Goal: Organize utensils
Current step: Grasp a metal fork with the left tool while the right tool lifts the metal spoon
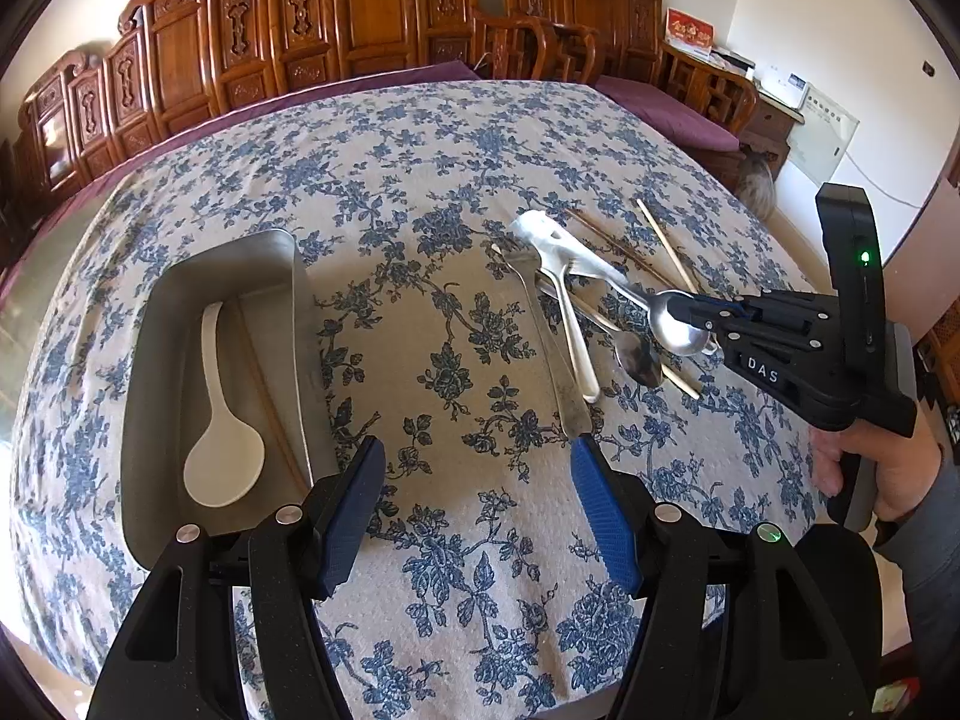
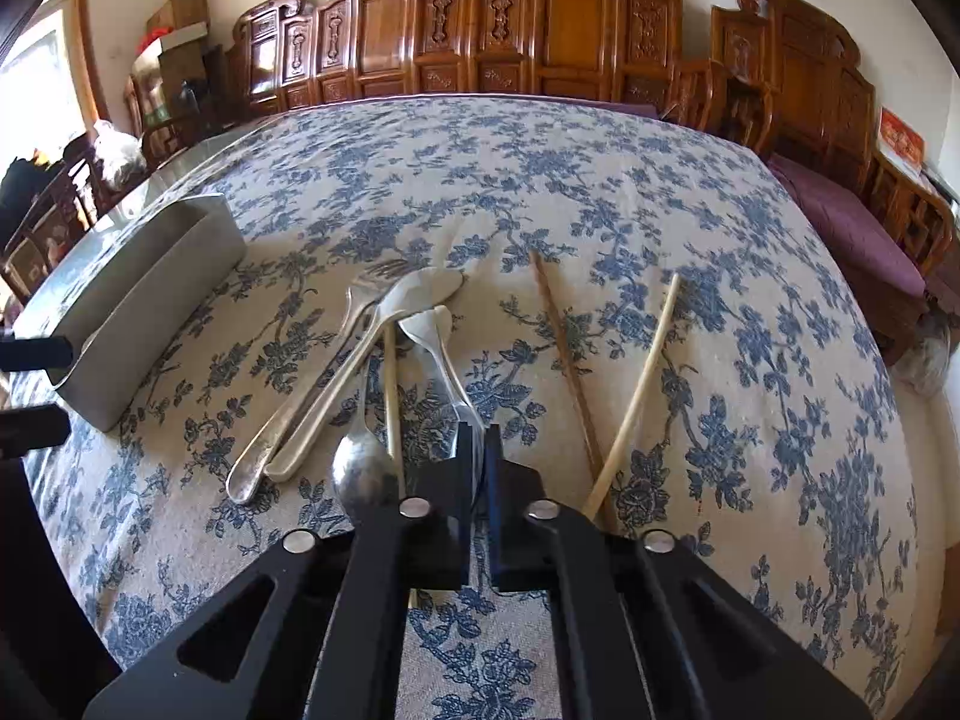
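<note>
A metal tray lies on the left of the flowered tablecloth and holds a white rice spoon and a thin chopstick. My left gripper hovers open over bare cloth just right of the tray, nothing between its blue pads. A pile of utensils lies to the right. My right gripper is shut on the bowl of a metal spoon, whose handle points away across the pile. The tray shows at far left in the right wrist view.
The pile holds a fork, a long white spoon, a second metal spoon and a pale chopstick. A dark chopstick and a pale chopstick lie to its right. A person's hand holds the right gripper. Carved wooden chairs ring the table.
</note>
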A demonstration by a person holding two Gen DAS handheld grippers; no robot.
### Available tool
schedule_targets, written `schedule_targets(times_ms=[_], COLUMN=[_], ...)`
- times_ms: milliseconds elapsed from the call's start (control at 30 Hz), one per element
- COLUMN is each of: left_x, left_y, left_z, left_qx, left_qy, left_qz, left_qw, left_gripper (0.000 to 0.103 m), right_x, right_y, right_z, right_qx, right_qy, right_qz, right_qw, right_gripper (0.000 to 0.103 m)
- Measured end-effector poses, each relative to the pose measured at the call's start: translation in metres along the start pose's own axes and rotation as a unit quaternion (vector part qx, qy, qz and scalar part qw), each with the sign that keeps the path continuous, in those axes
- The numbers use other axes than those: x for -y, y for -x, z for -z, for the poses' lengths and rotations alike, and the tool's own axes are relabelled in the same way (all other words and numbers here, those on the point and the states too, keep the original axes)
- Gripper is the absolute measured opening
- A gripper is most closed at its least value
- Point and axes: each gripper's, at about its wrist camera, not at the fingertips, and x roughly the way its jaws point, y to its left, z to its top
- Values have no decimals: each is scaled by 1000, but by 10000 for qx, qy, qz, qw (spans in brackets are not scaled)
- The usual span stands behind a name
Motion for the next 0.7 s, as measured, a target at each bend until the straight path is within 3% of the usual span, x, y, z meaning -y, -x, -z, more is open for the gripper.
schedule_targets(times_ms=[433, 700], left_x=[9, 18], left_y=[-23, -57], left_z=[-22, -45], left_qx=[-75, -164], left_qy=[-88, -100], left_qz=[6, 64], left_qw=[9999, 9998], left_gripper=[61, 61], right_x=[29, 40], right_y=[22, 28], right_z=[-13, -17], right_qx=[234, 280], right_qy=[-592, -737], right_qz=[-232, -191], right_qw=[9977, 9967], right_gripper=[4, 4])
